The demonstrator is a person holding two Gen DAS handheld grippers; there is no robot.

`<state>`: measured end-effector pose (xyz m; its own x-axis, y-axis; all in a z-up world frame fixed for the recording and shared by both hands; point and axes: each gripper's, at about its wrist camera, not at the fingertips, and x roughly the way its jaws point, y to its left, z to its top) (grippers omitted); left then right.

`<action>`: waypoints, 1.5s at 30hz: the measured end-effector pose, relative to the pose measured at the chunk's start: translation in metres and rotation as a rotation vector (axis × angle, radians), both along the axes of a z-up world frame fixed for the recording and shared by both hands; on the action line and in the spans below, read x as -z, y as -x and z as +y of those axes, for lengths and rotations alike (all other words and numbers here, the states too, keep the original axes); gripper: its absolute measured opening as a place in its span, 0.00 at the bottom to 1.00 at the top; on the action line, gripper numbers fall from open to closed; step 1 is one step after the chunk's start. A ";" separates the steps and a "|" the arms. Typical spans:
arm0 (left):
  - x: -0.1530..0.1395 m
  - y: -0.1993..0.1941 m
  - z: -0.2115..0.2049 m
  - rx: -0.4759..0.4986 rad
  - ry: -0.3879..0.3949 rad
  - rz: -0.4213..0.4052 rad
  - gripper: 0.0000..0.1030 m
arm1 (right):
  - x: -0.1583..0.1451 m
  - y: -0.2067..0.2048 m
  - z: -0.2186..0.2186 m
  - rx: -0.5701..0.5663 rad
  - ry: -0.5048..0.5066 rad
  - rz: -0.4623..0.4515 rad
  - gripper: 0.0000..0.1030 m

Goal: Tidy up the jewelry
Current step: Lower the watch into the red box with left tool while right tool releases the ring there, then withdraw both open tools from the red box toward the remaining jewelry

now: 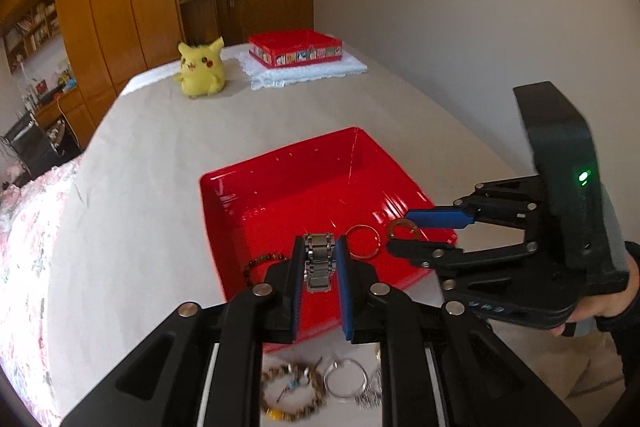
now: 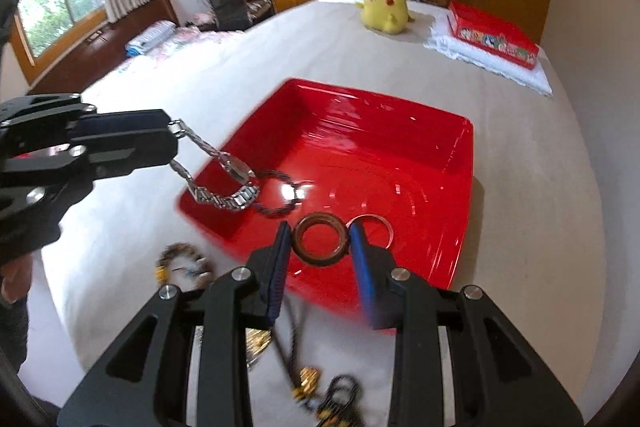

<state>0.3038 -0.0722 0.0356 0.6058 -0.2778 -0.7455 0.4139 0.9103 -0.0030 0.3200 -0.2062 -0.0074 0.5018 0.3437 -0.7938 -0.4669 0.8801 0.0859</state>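
A red tray lies on the pale bed sheet. My left gripper is shut on a silver metal watch, which hangs over the tray's near left corner. My right gripper is shut on a brown bangle above the tray's near edge. A thin gold bangle and a dark bead bracelet show inside the tray, behind the grippers.
Loose jewellery lies on the sheet in front of the tray: a bead bracelet, a silver bangle, dark chains. Further back sit a yellow plush toy and a red box on a white cloth.
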 end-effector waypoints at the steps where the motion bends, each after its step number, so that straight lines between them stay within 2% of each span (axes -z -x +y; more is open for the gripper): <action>1: 0.005 -0.007 -0.001 -0.003 -0.007 0.007 0.14 | 0.008 -0.009 0.001 0.011 0.010 0.015 0.28; 6: 0.042 -0.042 -0.005 -0.016 -0.011 0.075 0.14 | 0.041 -0.036 0.005 0.033 0.048 0.068 0.28; 13: 0.079 -0.061 -0.005 -0.020 -0.014 0.139 0.14 | 0.065 -0.050 0.013 0.032 0.098 0.095 0.28; 21: 0.094 -0.065 -0.004 -0.022 -0.030 0.161 0.15 | 0.076 -0.056 0.020 0.022 0.146 0.111 0.29; 24: 0.097 -0.064 -0.003 -0.022 -0.039 0.161 0.21 | 0.080 -0.055 0.019 0.024 0.161 0.114 0.31; 28: 0.095 -0.060 -0.002 -0.027 -0.037 0.155 0.25 | 0.081 -0.054 0.016 0.032 0.155 0.113 0.31; 34: 0.076 -0.047 0.005 -0.037 -0.034 0.110 0.32 | 0.060 -0.042 0.006 0.044 0.120 0.074 0.31; 40: 0.045 -0.013 0.019 -0.039 -0.028 0.038 0.46 | 0.032 -0.014 -0.008 0.046 0.075 0.017 0.31; 42: 0.035 0.003 0.025 -0.036 -0.025 0.017 0.47 | 0.023 0.000 -0.012 0.044 0.054 -0.001 0.33; 45: 0.025 0.024 0.034 -0.033 -0.023 -0.009 0.54 | 0.012 0.021 -0.017 0.041 0.031 -0.028 0.37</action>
